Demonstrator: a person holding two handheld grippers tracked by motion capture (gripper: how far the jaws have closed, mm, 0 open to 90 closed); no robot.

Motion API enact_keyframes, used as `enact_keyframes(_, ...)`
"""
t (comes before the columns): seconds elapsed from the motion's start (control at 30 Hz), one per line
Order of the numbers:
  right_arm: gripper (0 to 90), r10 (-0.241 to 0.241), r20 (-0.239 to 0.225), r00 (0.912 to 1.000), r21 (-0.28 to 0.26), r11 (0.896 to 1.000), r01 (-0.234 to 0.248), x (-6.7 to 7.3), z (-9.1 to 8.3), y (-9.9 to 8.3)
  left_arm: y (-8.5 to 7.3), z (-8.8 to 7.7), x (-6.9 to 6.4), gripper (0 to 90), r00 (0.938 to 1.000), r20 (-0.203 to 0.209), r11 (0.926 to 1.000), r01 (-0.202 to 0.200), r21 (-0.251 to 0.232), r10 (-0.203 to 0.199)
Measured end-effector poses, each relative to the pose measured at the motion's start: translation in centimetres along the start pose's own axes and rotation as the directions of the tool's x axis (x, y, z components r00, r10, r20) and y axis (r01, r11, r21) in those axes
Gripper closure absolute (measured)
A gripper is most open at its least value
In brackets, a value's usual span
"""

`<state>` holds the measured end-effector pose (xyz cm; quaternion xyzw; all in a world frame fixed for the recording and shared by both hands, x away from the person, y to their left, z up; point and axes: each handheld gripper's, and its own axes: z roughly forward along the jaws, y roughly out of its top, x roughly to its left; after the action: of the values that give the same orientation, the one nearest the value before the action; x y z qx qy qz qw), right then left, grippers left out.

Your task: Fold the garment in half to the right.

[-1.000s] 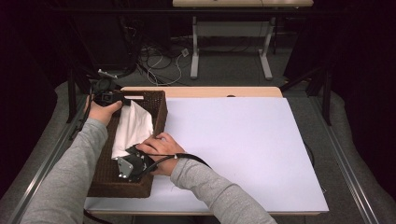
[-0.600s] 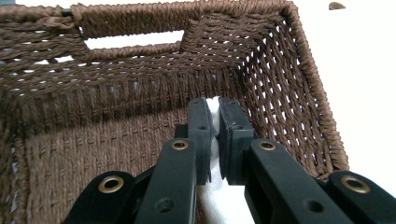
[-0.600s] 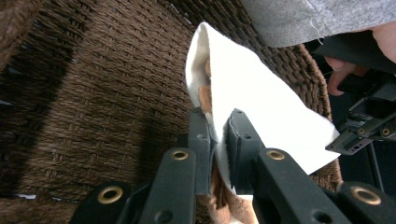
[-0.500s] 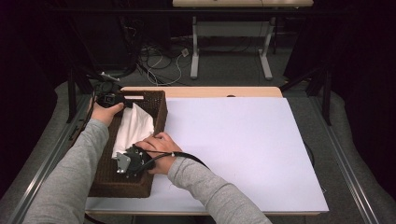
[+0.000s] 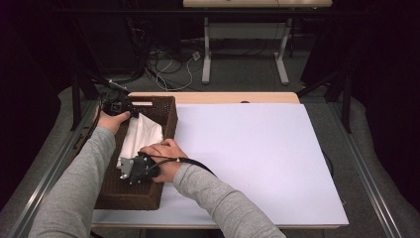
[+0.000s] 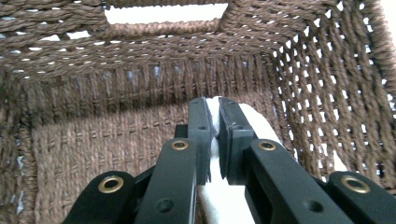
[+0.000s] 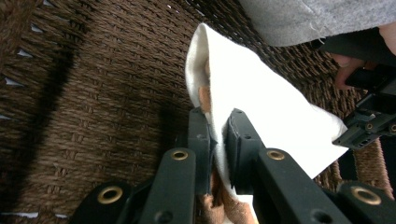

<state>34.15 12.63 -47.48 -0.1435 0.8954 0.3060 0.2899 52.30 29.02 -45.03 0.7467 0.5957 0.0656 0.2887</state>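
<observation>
Item: white cloth [image 5: 140,137], lying inside a brown woven basket [image 5: 148,196] at the left edge of the surface [image 5: 257,158]. The cloth stretches lengthwise along the basket, from its far end toward its near end, and is lifted off the woven floor where it is gripped.

Left gripper [image 5: 115,106]: at the far end of the basket, held in the left hand [image 5: 113,120]. In the left gripper view its jaws are pressed together on a white fold of the cloth [image 6: 212,154], with the basket's inner wall and handle slot [image 6: 166,14] ahead.

Right gripper [image 5: 131,168]: at the near half of the basket, held in the right hand [image 5: 163,157]. In the right gripper view its jaws pinch the cloth's edge [image 7: 252,98], which stands up as a folded sheet over the basket floor [image 7: 102,84]; the other gripper [image 7: 369,116] and a grey sleeve [image 7: 317,16] show at upper right.

Surface: white sheet over a pale wooden top, the basket resting on its left side.
</observation>
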Motion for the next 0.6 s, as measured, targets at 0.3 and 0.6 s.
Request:
enact_keyframes(0.3, 81.4, 0.020, -0.021, 0.9996, -0.007, 1.000, -0.021, -0.4, 0.9, 0.7, -0.6, -0.2, 1.7, 84.8, 0.9989, -0.042, 0.9997, 0.023, 0.004, -0.022)
enact_keyframes(0.6, 77.0, 0.075, -0.038, 0.9964, -0.031, 0.997, -0.076, -0.5, 1.7, 0.9, -0.8, -0.3, 2.3, 80.8, 0.9972, -0.062, 0.9989, 0.040, -0.024, -0.042)
